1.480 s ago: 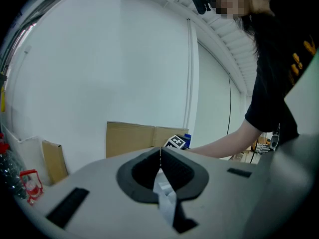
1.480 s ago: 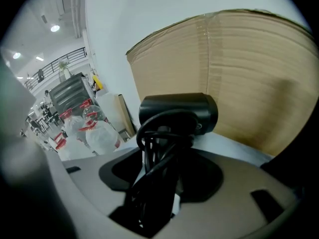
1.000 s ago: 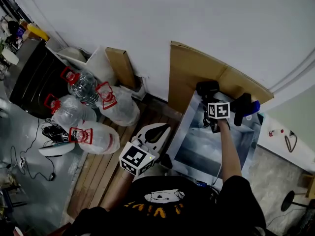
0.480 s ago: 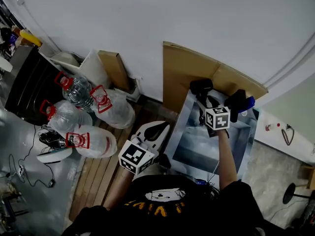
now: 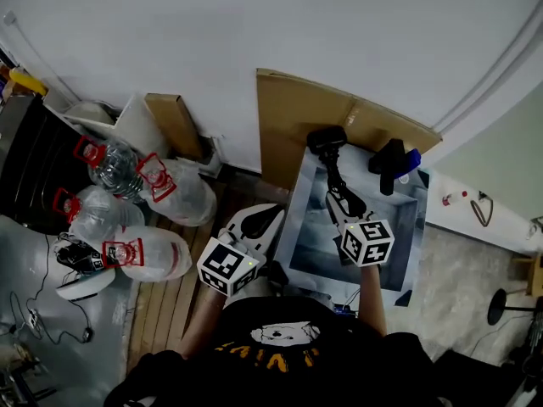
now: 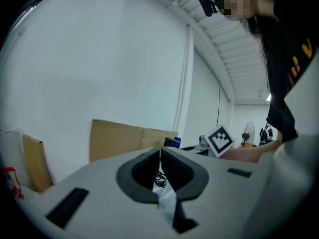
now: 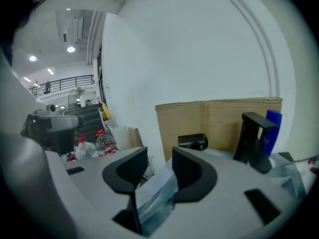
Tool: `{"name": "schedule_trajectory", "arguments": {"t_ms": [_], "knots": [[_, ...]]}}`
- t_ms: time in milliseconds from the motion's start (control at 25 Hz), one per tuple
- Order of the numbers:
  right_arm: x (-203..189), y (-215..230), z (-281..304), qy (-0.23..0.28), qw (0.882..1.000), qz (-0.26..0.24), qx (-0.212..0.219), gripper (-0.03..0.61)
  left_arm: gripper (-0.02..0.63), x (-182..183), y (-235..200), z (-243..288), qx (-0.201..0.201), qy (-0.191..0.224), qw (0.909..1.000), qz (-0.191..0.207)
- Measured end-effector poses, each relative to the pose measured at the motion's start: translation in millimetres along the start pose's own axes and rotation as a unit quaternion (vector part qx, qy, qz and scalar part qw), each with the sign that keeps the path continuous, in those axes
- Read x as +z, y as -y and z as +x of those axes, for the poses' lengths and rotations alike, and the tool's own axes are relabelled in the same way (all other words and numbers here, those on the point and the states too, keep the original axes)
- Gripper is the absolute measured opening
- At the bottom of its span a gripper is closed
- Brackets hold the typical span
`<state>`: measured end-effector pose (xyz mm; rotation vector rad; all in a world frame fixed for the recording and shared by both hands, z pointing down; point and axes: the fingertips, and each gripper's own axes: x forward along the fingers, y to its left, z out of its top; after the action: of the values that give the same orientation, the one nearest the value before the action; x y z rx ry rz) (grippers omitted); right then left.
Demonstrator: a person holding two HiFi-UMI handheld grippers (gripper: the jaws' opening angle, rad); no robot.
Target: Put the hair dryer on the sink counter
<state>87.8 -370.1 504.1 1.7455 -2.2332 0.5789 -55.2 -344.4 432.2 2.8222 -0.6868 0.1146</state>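
Black cylindrical hair dryer (image 5: 326, 138) (image 7: 193, 141) at far left corner of plastic-wrapped grey tabletop (image 5: 405, 227); right hand-held gripper (image 7: 159, 158) apart from it, jaws closing on nothing; left hand-held gripper (image 6: 160, 152) clenched, empty.

— How is the left gripper (image 6: 160, 153)?
— Close to the torso, its jaws together on nothing.
— And the right gripper (image 7: 159, 158)?
— Bare forearm (image 5: 371, 299) stretched forward, jaws closing with nothing between them.

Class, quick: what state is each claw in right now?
Left claw: shut, empty.
Right claw: apart and closing, nothing between.
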Motion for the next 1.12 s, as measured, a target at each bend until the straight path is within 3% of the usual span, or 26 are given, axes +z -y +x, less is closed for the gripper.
{"name": "schedule_trajectory", "arguments": {"t_ms": [440,760,920,1120], "knots": [[-24,-32,-75,0.036,0.996,0.056,-0.052,0.118,0.008,-36,31,1,-0.085,-0.037,0.9956,-0.011],[-45,-43,-121,0.04,0.996,0.061,-0.056,0.109,0.008,-50,73,6,-0.122,-0.055,0.991,-0.008],[-48,-42,-144,0.05,0.996,0.051,-0.052,0.106,0.008,-53,98,4,-0.125,-0.064,0.99,-0.001],[-54,-43,-184,0.064,0.997,0.036,-0.037,0.098,0.008,-40,139,3,-0.113,-0.035,0.993,0.009]]}}
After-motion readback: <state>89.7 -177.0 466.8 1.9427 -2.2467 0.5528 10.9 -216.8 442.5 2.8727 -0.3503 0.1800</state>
